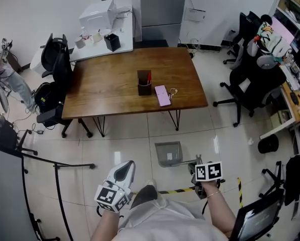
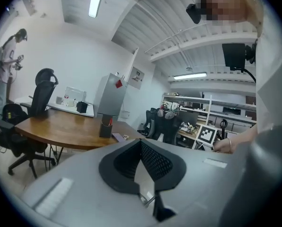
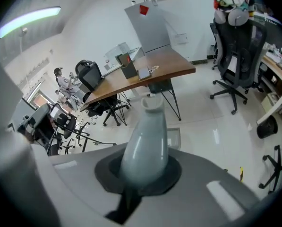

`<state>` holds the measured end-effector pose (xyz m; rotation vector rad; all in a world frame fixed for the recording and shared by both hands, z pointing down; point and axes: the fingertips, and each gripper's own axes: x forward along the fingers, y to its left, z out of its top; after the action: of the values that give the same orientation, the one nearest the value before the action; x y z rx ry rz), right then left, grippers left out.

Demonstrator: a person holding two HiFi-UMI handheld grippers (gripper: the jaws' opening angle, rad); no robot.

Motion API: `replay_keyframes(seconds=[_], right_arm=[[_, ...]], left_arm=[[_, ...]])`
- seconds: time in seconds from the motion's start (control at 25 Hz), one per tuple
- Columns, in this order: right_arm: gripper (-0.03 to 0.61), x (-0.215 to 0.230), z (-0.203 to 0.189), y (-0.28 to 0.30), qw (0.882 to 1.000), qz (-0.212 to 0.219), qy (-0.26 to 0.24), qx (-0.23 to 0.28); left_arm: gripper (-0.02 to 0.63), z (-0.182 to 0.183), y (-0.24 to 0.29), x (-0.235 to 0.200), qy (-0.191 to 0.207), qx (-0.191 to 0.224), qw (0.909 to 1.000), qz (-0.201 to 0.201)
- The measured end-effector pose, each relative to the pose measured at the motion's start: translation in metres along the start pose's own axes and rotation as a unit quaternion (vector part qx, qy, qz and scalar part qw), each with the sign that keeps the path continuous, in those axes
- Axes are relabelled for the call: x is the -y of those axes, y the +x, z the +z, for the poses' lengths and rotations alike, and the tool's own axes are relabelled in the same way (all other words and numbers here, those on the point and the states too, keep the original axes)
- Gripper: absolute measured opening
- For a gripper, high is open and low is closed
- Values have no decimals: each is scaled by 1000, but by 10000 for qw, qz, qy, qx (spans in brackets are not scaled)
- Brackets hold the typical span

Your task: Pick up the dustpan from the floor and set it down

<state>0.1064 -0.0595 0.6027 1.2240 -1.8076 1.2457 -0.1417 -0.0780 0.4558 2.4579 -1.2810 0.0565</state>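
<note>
The grey dustpan (image 1: 169, 153) hangs over the tiled floor in front of me in the head view, its pan toward the table. Its handle runs back to my right gripper (image 1: 196, 166), which is shut on it. In the right gripper view the pale grey handle (image 3: 148, 136) stands up between the jaws of my right gripper (image 3: 143, 174), and the pan (image 3: 175, 138) shows just past it, below. My left gripper (image 1: 123, 172) is held at the left, apart from the dustpan. In the left gripper view my left gripper (image 2: 141, 143) has its tips together with nothing between them.
A wooden table (image 1: 114, 84) stands ahead with a dark pen holder (image 1: 144, 83) and a pink flat thing (image 1: 162, 95) on it. Black office chairs (image 1: 245, 84) stand at the right and one (image 1: 57, 59) at the left. A black stand's legs (image 1: 59, 167) lie at my left. Yellow-black tape (image 1: 177, 190) crosses the floor.
</note>
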Motion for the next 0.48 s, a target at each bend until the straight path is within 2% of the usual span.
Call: replay_keyframes(seconds=[0.24, 0.36, 0.48], right_arm=[[4, -14, -44, -50, 9988, 279, -276, 283], [3, -18, -67, -70, 9977, 359, -481, 302], [3, -22, -87, -88, 9968, 395, -644, 279]], left_arm=[[14, -14, -52, 63, 176, 136, 9996, 175], [14, -33, -74, 91, 264, 103, 9993, 231], [14, -36, -91, 113, 258, 157, 9992, 270]])
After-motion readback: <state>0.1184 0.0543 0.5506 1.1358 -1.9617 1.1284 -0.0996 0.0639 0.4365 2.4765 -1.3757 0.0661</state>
